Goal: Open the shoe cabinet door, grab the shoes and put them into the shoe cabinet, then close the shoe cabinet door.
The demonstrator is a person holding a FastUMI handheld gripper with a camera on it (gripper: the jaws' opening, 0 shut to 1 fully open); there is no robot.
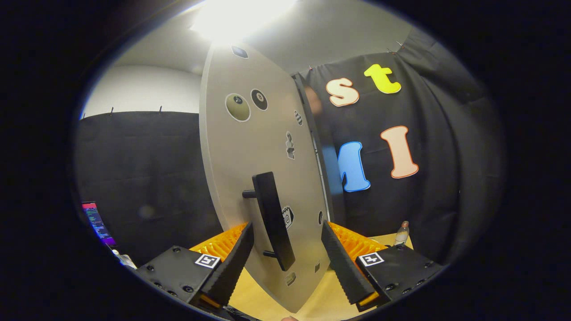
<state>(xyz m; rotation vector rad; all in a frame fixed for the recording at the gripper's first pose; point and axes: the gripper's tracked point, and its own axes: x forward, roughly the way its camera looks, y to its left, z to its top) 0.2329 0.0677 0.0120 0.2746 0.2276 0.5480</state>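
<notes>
Grey door (250, 147) stands swung out edge-on ahead of us, its handle (273, 220) between our tongs (287, 249), which gape wide either side without pressing, placed to swing it.

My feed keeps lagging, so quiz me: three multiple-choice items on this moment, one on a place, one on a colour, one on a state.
1. Where is the door handle?
A. Between the fingers of the hand-held gripper
B. Far beyond them, by the bottle
C. Left of both fingers

2. What colour is the handle?
A. White
B. Black
C. Yellow

3. How does the hand-held gripper stand?
A. Shut on the handle
B. Shut on the bottle
C. Open, fingers apart on either side of the handle

Answers:
1 A: the handle on the cabinet door sits in the gap between the fingers.
2 B: it shows dark against the pale grey door.
3 C: a clear gap shows between each finger and the handle.

The bottle stands on the table, beyond the right finger.
</notes>
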